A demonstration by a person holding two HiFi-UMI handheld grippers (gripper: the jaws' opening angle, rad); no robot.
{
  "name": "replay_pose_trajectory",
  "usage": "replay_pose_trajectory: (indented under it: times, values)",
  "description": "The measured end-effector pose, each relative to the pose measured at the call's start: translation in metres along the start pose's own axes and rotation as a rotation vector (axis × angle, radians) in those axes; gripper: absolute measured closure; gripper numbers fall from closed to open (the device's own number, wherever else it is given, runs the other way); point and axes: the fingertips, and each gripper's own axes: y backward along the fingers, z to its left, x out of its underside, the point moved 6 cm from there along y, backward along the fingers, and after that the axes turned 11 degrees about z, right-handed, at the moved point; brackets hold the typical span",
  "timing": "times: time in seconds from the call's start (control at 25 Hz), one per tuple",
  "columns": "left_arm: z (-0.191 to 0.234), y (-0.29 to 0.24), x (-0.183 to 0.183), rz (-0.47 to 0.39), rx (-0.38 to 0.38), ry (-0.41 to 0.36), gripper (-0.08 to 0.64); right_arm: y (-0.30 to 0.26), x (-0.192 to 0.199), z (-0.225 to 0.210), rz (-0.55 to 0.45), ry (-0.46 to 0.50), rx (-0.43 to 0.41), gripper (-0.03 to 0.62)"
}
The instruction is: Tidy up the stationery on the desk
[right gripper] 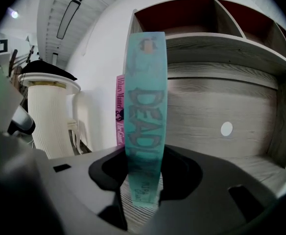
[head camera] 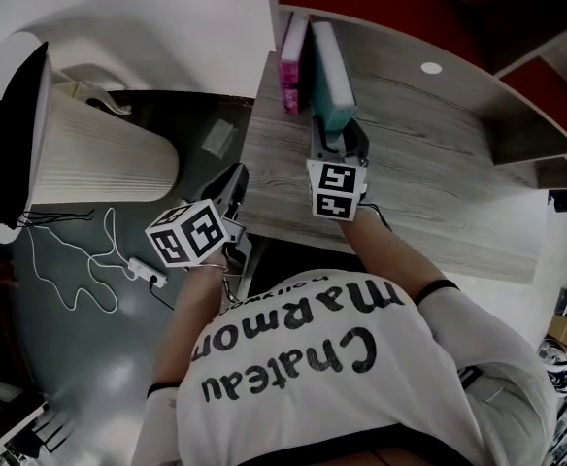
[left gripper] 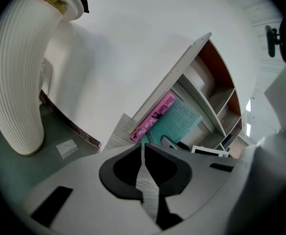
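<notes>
A teal book (head camera: 330, 74) stands upright on the wooden desk (head camera: 429, 173), its spine (right gripper: 144, 111) filling the middle of the right gripper view. My right gripper (head camera: 339, 142) is shut on that book's spine near its lower end. A pink book (head camera: 291, 54) stands just left of it against the shelf's side wall; both books show in the left gripper view, pink book (left gripper: 155, 115) and teal book (left gripper: 178, 121). My left gripper (head camera: 233, 184) hangs at the desk's left edge, jaws shut with nothing between them; only the desk's wood grain (left gripper: 147, 187) shows through the slit.
A wooden shelf unit with red back panels (head camera: 439, 17) rises behind the desk. A round white cable hole (head camera: 431, 68) sits in the desk top. A ribbed white pedestal (head camera: 99, 149) lies left on the grey floor, with white cables (head camera: 80, 260) near it.
</notes>
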Motion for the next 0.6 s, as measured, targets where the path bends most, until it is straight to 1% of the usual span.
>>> replay_pose_trajectory:
  times: [0.24,0.44,0.6]
  values:
    - [-0.007,-0.003,-0.001,-0.028,-0.018,0.034,0.528,0.0,-0.001,0.0,0.029,0.042,-0.028,0.407]
    - [-0.011,-0.002,0.003,-0.04,-0.034,0.047,0.528,0.001,-0.001,0.011,0.039,0.084,-0.077,0.383]
    - [-0.012,0.003,0.006,-0.055,-0.052,0.056,0.528,0.001,0.0,0.013,0.041,0.088,-0.091,0.379]
